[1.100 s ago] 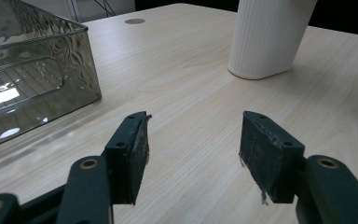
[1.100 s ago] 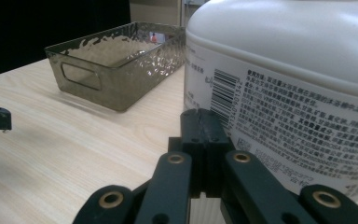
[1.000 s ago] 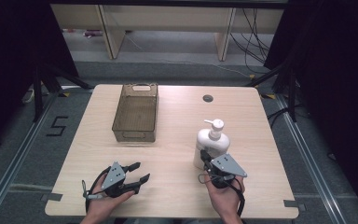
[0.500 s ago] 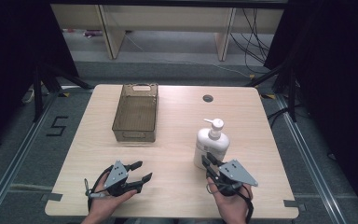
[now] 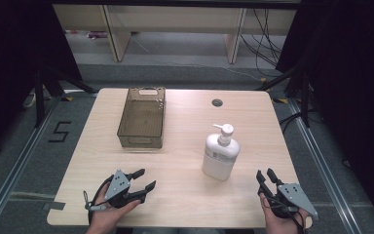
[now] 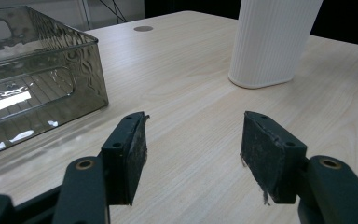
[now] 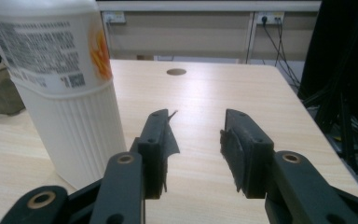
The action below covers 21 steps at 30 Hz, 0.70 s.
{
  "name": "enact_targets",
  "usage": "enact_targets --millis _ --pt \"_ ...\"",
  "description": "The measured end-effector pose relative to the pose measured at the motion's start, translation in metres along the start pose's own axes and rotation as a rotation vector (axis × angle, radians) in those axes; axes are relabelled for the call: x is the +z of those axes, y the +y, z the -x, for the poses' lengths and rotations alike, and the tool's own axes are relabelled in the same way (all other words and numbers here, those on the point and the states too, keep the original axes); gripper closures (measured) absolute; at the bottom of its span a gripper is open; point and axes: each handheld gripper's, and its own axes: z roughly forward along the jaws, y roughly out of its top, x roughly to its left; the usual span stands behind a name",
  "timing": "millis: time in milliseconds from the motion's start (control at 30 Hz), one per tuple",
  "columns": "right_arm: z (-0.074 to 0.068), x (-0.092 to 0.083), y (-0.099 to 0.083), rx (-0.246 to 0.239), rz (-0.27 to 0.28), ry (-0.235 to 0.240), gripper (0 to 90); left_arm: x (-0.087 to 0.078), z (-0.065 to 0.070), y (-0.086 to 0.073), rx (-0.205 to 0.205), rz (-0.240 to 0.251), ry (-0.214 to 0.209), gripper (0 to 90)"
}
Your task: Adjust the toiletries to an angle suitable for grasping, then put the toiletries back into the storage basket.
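A white pump bottle [image 5: 220,153] stands upright right of the table's middle, with nothing touching it. My right gripper [image 5: 265,173] is near the front right corner, to the right of the bottle and apart from it. Its jaws have just been opening and nothing is between them. In the right gripper view the gripper [image 7: 198,116] is open over bare wood, with the bottle [image 7: 65,84] close on the left. My left gripper [image 5: 145,178] rests near the front left edge; its jaws have opened slightly wider. It [image 6: 196,119] is open and empty, with the bottle's ribbed base [image 6: 270,42] ahead.
A smoky clear plastic bin [image 5: 142,117] sits at the back left of the wooden table [image 5: 185,141], seen close in the left gripper view [image 6: 32,79]. A round cable hole [image 5: 217,103] lies at the back. Cables and shelf legs are beyond the table.
My right gripper has pulled back from the bottle and moved right toward the table's front right corner, and its jaws have opened. The left gripper has hardly moved.
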Motion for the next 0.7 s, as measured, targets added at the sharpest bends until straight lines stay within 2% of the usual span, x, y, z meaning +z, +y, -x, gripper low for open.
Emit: enact_targets --millis 167,200,300,333,433,467,500,533,567,633,700 --pt "0.004 0.009 -0.004 -0.006 -0.012 0.003 56.5 0.003 0.006 0.008 0.003 0.033 -0.013 38.7" --pt "0.007 0.013 -0.005 0.0 -0.021 -0.009 55.4 0.005 0.011 0.015 0.009 0.035 -0.014 38.3" --pt "0.009 0.016 -0.006 0.019 -0.041 -0.02 55.0 0.01 0.016 0.021 0.008 0.052 -0.027 37.8" --pt "0.014 0.02 -0.007 0.002 -0.04 -0.016 54.6 0.012 0.019 0.024 0.004 0.06 -0.034 37.5" --pt "0.018 0.025 -0.009 0.004 -0.045 -0.014 54.3 0.02 0.026 0.032 -0.002 0.066 -0.049 37.0" --pt "0.02 0.026 -0.01 -0.015 -0.052 -0.003 54.3 0.023 0.029 0.035 0.0 0.074 -0.061 37.0" --pt "0.02 0.026 -0.01 -0.015 -0.052 -0.003 54.3 0.026 0.031 0.038 0.001 0.074 -0.069 37.0" --pt "0.02 0.028 -0.011 0.012 -0.058 -0.004 54.3 0.033 0.036 0.045 0.012 0.084 -0.08 36.9" --pt "0.02 0.028 -0.011 0.012 -0.058 -0.004 54.3 0.033 0.036 0.045 0.012 0.084 -0.08 36.9" --pt "0.019 0.03 -0.011 0.002 -0.057 -0.011 54.3 0.038 0.041 0.055 0.044 0.088 -0.082 36.9" --pt "0.016 0.03 -0.011 0.007 -0.054 -0.012 54.3 0.043 0.048 0.067 0.058 0.105 -0.09 36.7"
